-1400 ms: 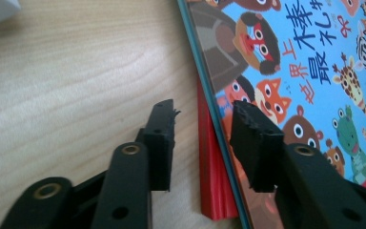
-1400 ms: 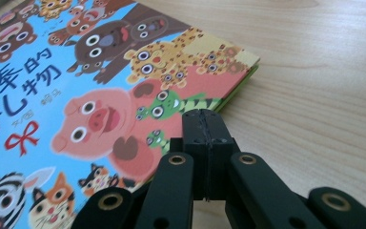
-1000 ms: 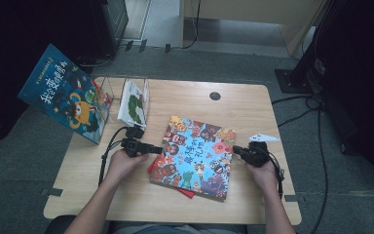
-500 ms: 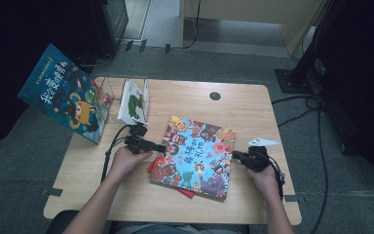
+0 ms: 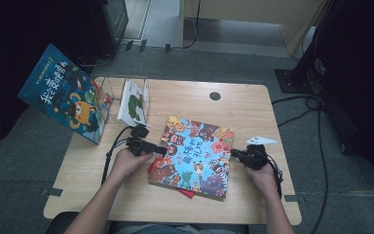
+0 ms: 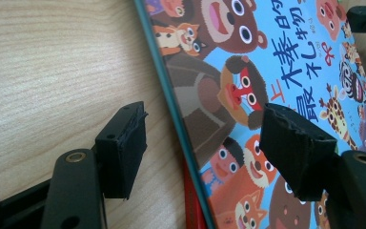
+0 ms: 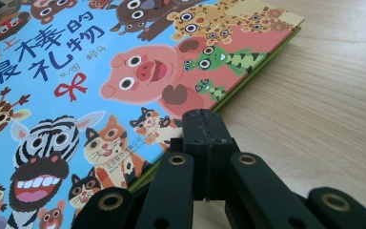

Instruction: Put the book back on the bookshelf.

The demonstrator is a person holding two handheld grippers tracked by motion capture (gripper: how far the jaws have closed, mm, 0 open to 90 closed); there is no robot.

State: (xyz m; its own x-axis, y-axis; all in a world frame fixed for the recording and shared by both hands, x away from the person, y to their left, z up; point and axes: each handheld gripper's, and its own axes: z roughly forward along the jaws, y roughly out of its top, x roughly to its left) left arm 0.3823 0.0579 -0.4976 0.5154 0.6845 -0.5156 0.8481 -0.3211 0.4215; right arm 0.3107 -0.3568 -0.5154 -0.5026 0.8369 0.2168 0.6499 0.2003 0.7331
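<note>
Your left gripper (image 6: pixel 205 157) gapes astride the bright animal-covered picture book's (image 5: pixel 195 153) spine edge, right gripper (image 7: pixel 205 125) pinched empty at the far edge: lifting remains ahead.

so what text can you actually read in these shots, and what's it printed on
"最棒的礼物": big dark blue title on the animal picture book lying flat on the table.
"界上": end of the smaller line above that title, cut off at the frame edge in the right gripper view.
"我会变勇敢": white title, as best it reads, on the blue book leaning at the table's left.
Small print beside the title and near the cats on the flat book: too small to read.
</note>
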